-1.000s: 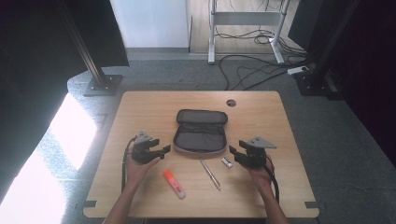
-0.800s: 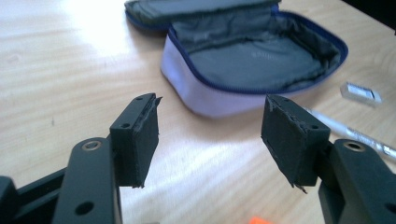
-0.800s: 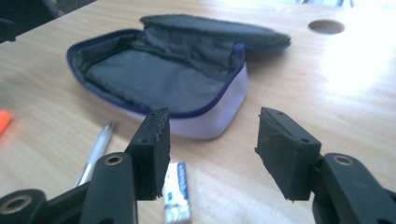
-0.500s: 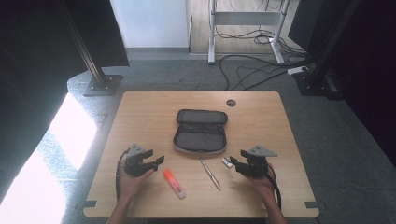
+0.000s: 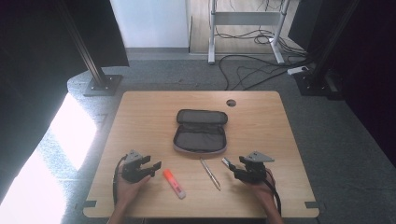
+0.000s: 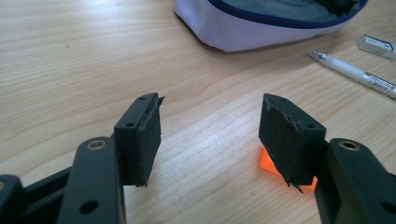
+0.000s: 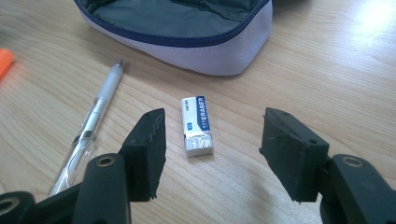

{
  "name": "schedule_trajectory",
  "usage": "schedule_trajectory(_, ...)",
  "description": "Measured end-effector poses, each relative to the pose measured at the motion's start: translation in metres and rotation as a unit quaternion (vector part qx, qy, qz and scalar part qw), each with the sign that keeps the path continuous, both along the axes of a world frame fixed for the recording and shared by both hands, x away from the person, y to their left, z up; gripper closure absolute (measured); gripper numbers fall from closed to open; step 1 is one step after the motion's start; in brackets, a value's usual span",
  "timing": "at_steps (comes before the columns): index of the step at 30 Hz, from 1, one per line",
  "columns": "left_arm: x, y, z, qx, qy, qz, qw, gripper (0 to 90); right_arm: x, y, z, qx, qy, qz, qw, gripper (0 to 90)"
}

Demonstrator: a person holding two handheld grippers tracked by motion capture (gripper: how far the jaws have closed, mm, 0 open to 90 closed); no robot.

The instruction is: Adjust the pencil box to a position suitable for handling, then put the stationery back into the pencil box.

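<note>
An open grey pencil case point(image 5: 201, 133) lies mid-table. In front of it are an orange highlighter point(image 5: 173, 183), a clear pen point(image 5: 210, 173) and a small white eraser point(image 5: 227, 163). My left gripper point(image 5: 153, 169) sits low, just left of the highlighter point(image 6: 268, 163), whose orange end peeks from behind one jaw. Its jaws have just been closing slightly and stand open with nothing between them. My right gripper point(image 5: 233, 169) is open, its jaws having just widened. The eraser point(image 7: 197, 125) lies on the wood just ahead of the gap, untouched, with the pen point(image 7: 95, 116) beside it.
The wooden table point(image 5: 140, 116) has a round cable hole point(image 5: 231, 102) at the back. Black stand legs point(image 5: 100, 81) and floor cables point(image 5: 252, 70) lie beyond the far edge. A bright sunlit patch falls on the floor to the left.
Both hands have drawn back toward the near edge and sunk lower. The left gripper has shifted left, away from the pencil case; the right one now sits low behind the eraser.
</note>
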State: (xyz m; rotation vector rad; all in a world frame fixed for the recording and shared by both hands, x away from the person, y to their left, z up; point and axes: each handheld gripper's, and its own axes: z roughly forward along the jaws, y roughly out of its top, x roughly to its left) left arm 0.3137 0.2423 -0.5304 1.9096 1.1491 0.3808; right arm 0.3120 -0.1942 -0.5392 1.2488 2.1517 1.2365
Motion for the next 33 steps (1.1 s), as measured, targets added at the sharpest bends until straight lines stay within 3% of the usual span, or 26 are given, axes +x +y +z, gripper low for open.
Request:
schedule_trajectory(16,0.001,0.003,-0.007,0.005,0.01,0.003,0.9999,39.3,0.003,0.002,0.001,0.002,-0.004,0.0,1.0,39.4)
schedule_trajectory(33,0.003,0.001,-0.013,0.007,0.026,0.007,0.9996,39.3,0.014,0.013,-0.007,-0.016,0.003,0.008,0.9998,41.8)
